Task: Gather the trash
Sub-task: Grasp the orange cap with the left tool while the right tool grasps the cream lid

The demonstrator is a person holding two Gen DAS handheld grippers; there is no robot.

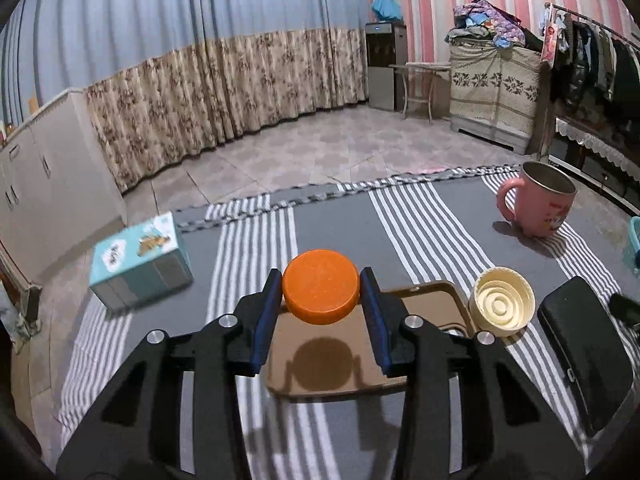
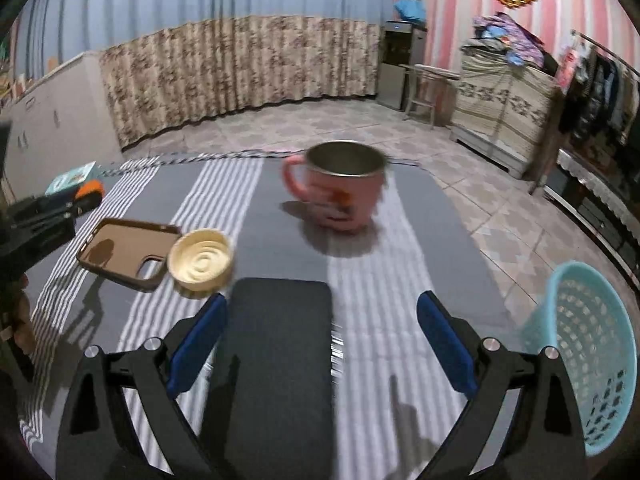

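Observation:
My left gripper point(image 1: 321, 292) is shut on an orange bottle cap point(image 1: 321, 292) and holds it above a brown phone case point(image 1: 320, 376); its shadow falls on the case. A cream upturned lid point(image 1: 502, 306) lies just right of the case, also in the right wrist view point(image 2: 200, 261). My right gripper point(image 2: 320, 340) is open and empty, low over a black case point(image 2: 276, 360) on the striped cloth. The left gripper with the orange cap point(image 2: 89, 191) shows at the far left of the right wrist view. A light-blue mesh basket point(image 2: 588, 352) stands at the right table edge.
A pink mug point(image 1: 538, 204) stands at the back right of the table, also in the right wrist view point(image 2: 340, 184). A teal carton point(image 1: 138, 260) lies at the left edge. The brown case also shows in the right wrist view point(image 2: 120, 248). Tiled floor lies beyond.

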